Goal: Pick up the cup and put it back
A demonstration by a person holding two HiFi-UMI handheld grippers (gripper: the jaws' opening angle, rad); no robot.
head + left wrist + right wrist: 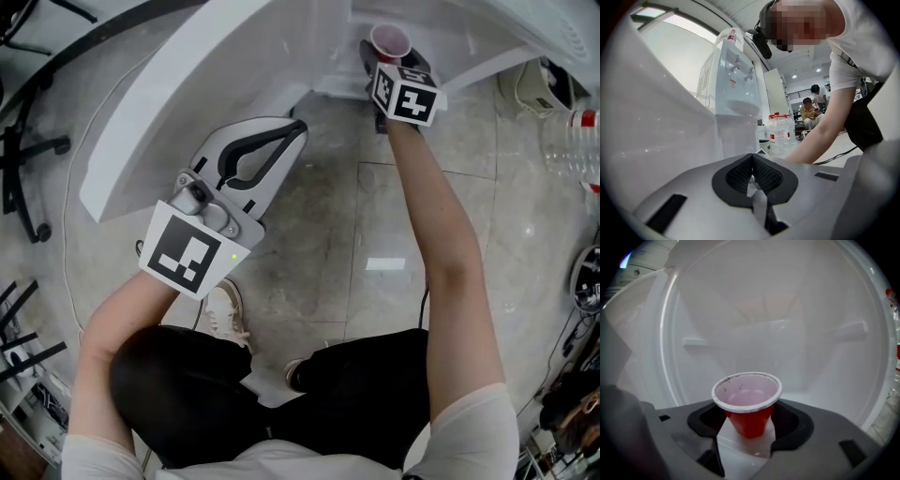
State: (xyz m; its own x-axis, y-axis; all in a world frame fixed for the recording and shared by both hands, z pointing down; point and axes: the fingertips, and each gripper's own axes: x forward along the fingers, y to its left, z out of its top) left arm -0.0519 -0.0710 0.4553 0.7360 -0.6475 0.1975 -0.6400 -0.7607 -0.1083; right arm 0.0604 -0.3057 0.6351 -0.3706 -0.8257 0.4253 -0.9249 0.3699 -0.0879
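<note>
With the right gripper closed partway around the red cup standing on the white ledge, and the left gripper shut and empty, a harder squeeze could have crumpled its thin wall, or a slack grip let it tip.

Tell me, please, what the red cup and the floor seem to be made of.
The cup looks like thin plastic, perhaps coated paper: glossy red outside, pale inside, with a rolled white rim. The floor looks like polished stone or stone-look tile: grey veining, thin joints and a bright reflection of light.
</note>
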